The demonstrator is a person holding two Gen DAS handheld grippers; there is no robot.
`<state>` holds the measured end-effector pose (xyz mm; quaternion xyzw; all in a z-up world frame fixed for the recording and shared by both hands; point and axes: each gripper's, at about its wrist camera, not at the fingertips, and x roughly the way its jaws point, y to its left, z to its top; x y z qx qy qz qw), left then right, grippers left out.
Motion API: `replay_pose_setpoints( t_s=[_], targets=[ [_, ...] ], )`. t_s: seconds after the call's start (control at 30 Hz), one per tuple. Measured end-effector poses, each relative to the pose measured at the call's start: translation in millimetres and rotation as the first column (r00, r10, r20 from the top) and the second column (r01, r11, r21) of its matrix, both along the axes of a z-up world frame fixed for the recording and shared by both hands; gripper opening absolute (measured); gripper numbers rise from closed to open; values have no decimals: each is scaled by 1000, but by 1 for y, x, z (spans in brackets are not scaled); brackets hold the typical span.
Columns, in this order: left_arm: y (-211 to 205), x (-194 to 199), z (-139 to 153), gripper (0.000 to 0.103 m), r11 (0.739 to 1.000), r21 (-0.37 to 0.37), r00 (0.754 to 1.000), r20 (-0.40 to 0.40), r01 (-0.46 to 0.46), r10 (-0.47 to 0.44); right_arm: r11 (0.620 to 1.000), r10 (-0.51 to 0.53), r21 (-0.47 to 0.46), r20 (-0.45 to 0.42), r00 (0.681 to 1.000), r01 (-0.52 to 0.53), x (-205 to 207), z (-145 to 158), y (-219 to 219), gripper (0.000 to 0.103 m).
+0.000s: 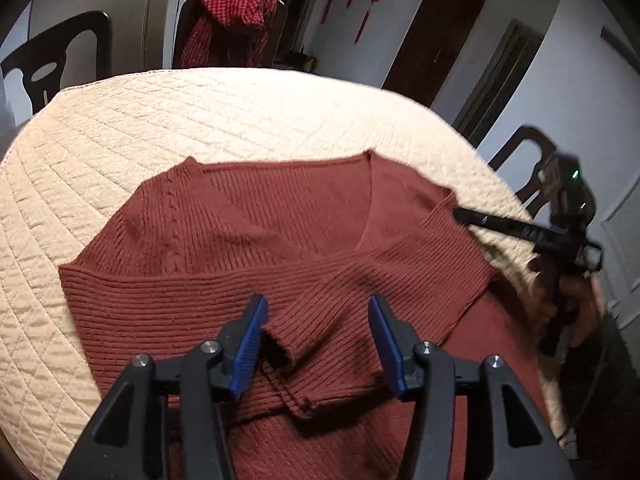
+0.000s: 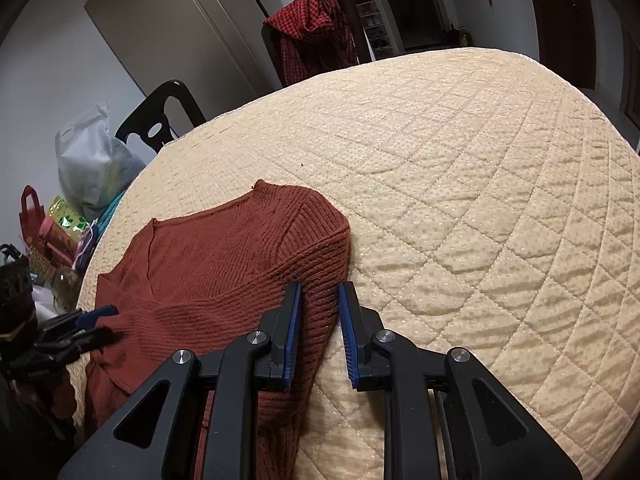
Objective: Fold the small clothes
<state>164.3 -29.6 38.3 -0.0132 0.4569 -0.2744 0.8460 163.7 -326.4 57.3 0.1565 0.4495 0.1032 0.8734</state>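
Observation:
A rust-red ribbed V-neck sweater (image 1: 240, 240) (image 2: 220, 260) lies flat on the beige quilted table cover (image 1: 200, 120) (image 2: 480, 200). One sleeve is folded across its chest, and the cuff (image 1: 280, 344) rests between the blue pads of my left gripper (image 1: 316, 308). Those pads stand wide apart and touch nothing, so this gripper is open. My right gripper (image 2: 321, 296) hovers over the sweater's shoulder edge with a narrow gap. The knit lies flat under it and is not pinched. In each wrist view the other gripper shows at the side, the right gripper (image 1: 464, 216) and the left gripper (image 2: 102, 324).
A chair draped with a red checked garment (image 1: 232, 20) (image 2: 316, 28) stands behind the table. Black chairs (image 1: 52, 64) (image 1: 528, 160) (image 2: 164, 120) flank it. Bags and gift boxes (image 2: 80, 184) crowd the floor at the left. Bare quilt stretches beyond the sweater.

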Motion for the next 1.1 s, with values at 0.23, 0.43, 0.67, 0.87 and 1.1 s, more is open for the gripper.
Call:
replay_pose_setpoints(
  t_s=[0.23,0.43,0.67,0.87,1.1],
  targets=[
    [-18,-8,11,6,994,106,990,140,-27,12,1000,8,-21,3,1000,-7,2,1,2,19],
    [-19,10,27,7,996,83,986,169,-31,17,999,-14,-39,6,1000,14,3,-1,-1,18],
    [0,10,13,26,988,107,990,102,-110,99,999,41,-28,76,996,-39,-27,28,5,18],
    [-3,-24,32,28,996,71,983,176,-61,47,970,202,-147,40,979,-194,-59,19,41,10],
    [-18,-43,-1,28,989,150,994,110,0,-17,957,207,-214,21,978,-198,-67,12,44,8]
  ],
)
